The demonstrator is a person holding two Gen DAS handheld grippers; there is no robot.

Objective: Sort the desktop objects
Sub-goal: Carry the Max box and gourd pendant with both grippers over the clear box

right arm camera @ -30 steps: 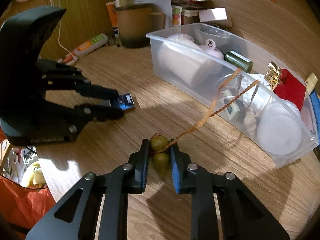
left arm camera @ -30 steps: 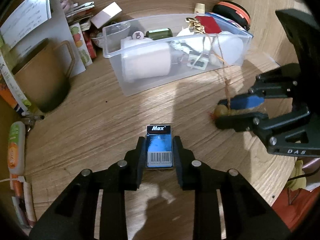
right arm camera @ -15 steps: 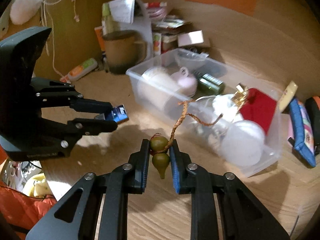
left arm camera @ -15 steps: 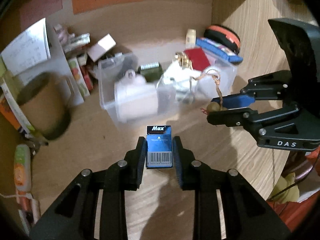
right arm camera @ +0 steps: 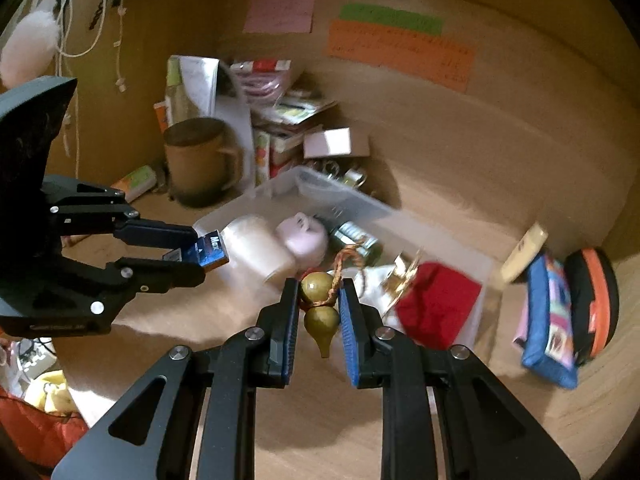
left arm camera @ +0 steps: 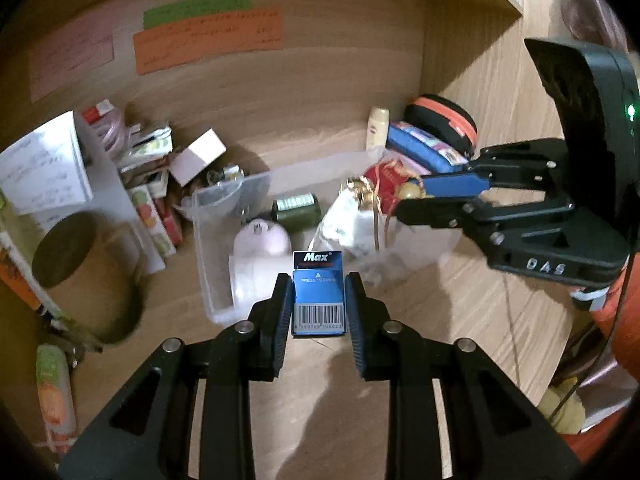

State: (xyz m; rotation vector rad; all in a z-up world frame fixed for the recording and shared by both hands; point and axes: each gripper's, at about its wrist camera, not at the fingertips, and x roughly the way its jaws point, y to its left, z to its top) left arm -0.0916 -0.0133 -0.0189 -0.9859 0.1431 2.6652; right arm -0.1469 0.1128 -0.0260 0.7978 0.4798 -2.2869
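Above desk, staple box between left claw fingers.

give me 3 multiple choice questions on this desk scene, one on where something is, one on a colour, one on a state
1. Where is the dark green metal tin?
A. inside the clear plastic storage bin
B. on top of the brown mug
C. clamped in a gripper

2. What colour is the small staple box labelled Max?
A. red
B. blue
C. yellow

3. What state is the right gripper in?
A. wide open and empty
B. shut on the olive double-bulb gourd charm
C. resting flat on the wooden desk

Answers:
1. A: the tin lies within the bin's clear walls, beside a pale pink round item.
2. B: its face between the fingers of the left gripper is blue with a white barcode.
3. B: both pads press the charm's sides, and its braided orange cord trails toward the bin.
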